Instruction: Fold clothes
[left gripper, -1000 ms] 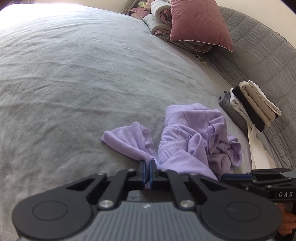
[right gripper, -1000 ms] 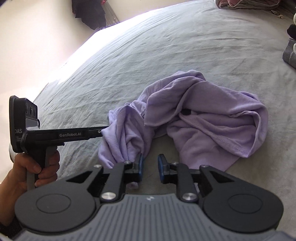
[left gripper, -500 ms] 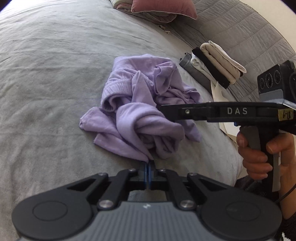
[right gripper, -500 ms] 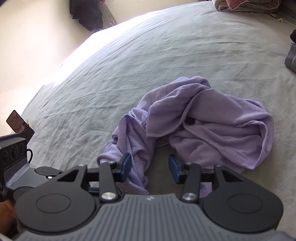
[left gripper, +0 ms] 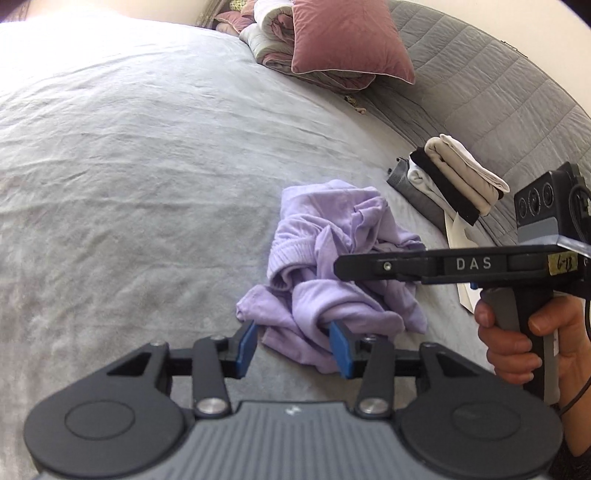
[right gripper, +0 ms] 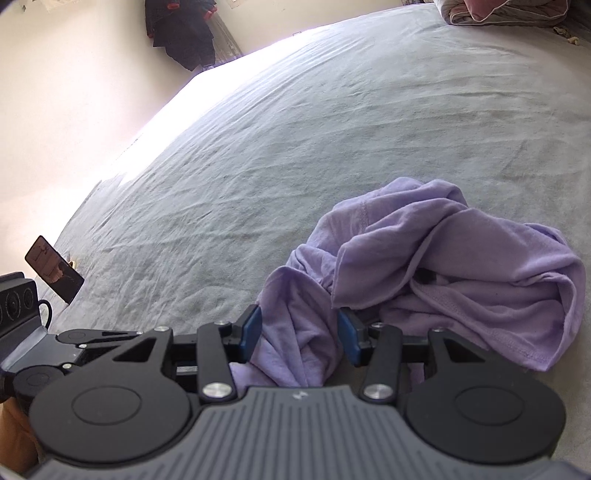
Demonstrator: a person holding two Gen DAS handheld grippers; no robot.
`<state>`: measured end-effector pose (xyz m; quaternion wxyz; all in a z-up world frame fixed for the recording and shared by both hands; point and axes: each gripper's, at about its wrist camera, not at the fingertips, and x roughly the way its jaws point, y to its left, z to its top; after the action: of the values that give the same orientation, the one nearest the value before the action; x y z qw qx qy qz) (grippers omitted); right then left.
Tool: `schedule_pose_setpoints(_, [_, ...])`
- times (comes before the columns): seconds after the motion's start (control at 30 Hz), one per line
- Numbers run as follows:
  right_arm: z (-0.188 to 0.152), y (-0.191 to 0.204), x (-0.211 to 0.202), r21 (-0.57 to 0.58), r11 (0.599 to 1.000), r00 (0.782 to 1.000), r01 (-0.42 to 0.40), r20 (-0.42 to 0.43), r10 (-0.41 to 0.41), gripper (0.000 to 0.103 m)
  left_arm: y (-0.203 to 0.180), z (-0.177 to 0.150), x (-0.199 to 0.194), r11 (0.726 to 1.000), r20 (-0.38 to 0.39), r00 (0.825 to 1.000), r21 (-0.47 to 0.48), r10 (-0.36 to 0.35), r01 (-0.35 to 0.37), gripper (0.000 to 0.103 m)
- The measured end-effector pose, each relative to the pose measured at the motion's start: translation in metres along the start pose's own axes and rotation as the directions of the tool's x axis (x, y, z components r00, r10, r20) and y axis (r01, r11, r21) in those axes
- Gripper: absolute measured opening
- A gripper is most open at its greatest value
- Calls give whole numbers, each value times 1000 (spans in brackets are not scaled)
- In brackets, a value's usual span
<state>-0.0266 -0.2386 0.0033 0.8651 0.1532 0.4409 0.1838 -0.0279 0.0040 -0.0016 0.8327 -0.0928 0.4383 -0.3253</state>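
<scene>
A crumpled lilac garment (left gripper: 332,266) lies on the grey bed sheet (left gripper: 147,155). My left gripper (left gripper: 293,346) sits at its near edge with the jaws opening. A flat corner of the cloth lies between the blue pads (left gripper: 245,343), which do not press on it. In the right wrist view the same garment (right gripper: 461,266) spreads to the right. My right gripper (right gripper: 300,335) is open and straddles a bunched fold of the cloth without clamping it. Seen from the side in the left wrist view, the right gripper (left gripper: 341,264), held by a hand (left gripper: 517,332), hovers low over the heap.
A stack of folded clothes (left gripper: 454,184) rests at the bed's right side against a quilted grey cover (left gripper: 498,85). A pink pillow (left gripper: 347,40) and rolled bedding lie at the far end. A phone (right gripper: 53,271) stands propped at the left, and dark clothes (right gripper: 181,33) hang on the wall.
The left gripper's jaws have opened and released the lilac corner they pinched, and it has drawn back and up. The right gripper has slid forward around a fold.
</scene>
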Motion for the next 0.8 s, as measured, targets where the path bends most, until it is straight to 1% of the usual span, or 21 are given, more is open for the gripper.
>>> schedule_pose_setpoints(0.03, [-1, 2, 2, -7, 1000, 1000, 3, -7, -3, 50, 3, 4, 0, 1000, 15, 1000, -6, 15, -15, 56])
schedule_pose_setpoints(0.13, [-5, 8, 9, -40, 999, 1000, 22, -20, -23, 48, 6, 14, 5, 999, 38, 998, -6, 50, -50, 59])
schedule_pose_setpoints(0.17, [-6, 9, 11, -52, 998, 999, 29, -22, -31, 34, 7, 17, 8, 998, 41, 997, -2, 59, -59, 59])
schedule_pose_setpoints(0.2, [-7, 11, 13, -65, 997, 999, 37, -25, -39, 23, 7, 19, 13, 998, 40, 997, 7, 65, -65, 59])
schedule_pose_setpoints(0.23, [-8, 11, 12, -70, 997, 999, 39, -25, -41, 16, 6, 21, 19, 997, 37, 997, 18, 70, -71, 59])
schedule_pose_setpoints(0.47, [-12, -7, -3, -55, 997, 998, 61, -12, -62, 13, -6, 23, 53, 990, 2, 995, 105, 95, -95, 59])
schedule_pose_setpoints(0.57, [-14, -16, -12, -45, 996, 997, 76, -8, -77, 13, -11, 22, 58, 987, 12, 996, 132, 94, -95, 59])
schedule_pose_setpoints(0.7, [-18, -30, -20, -27, 995, 995, 98, -7, -98, 13, -18, 22, 64, 986, 33, 996, 145, 81, -85, 58])
schedule_pose_setpoints(0.73, [-19, -33, -21, -21, 994, 995, 104, -7, -104, 12, -20, 22, 65, 985, 41, 996, 150, 79, -84, 57])
schedule_pose_setpoints(0.77, [-20, -36, -22, -14, 994, 994, 111, -8, -111, 12, -21, 21, 65, 984, 49, 996, 155, 76, -83, 51])
schedule_pose_setpoints(0.8, [-20, -39, -23, -8, 993, 993, 117, -6, -117, 12, -23, 21, 66, 984, 58, 995, 156, 77, -85, 46])
